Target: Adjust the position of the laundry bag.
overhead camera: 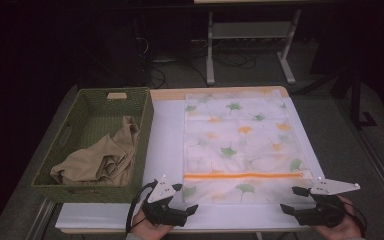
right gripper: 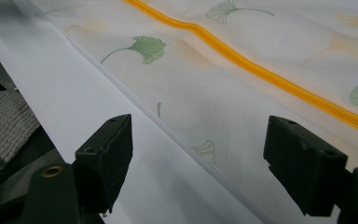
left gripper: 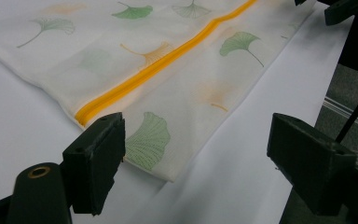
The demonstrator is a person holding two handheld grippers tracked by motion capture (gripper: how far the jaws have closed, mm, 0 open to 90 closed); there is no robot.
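Both pairs of jaws are standing wide apart, gripping nothing. The left gripper [overhead camera: 190, 198] and right gripper [overhead camera: 294, 199] are hovering at the bottom of the frame, flanking the bag's [overhead camera: 240, 142] near corners on the surface [overhead camera: 165, 135]. A basket [overhead camera: 142, 145] is holding cloth [overhead camera: 102, 160] at centre left.

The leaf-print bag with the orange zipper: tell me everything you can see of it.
The bag is thin white mesh-like fabric printed with green and orange ginkgo leaves. An orange zipper crosses it near the person's edge and looks closed. It lies flat on the white table cover, right of the green basket. Both tools sit open by its near corners, not touching.
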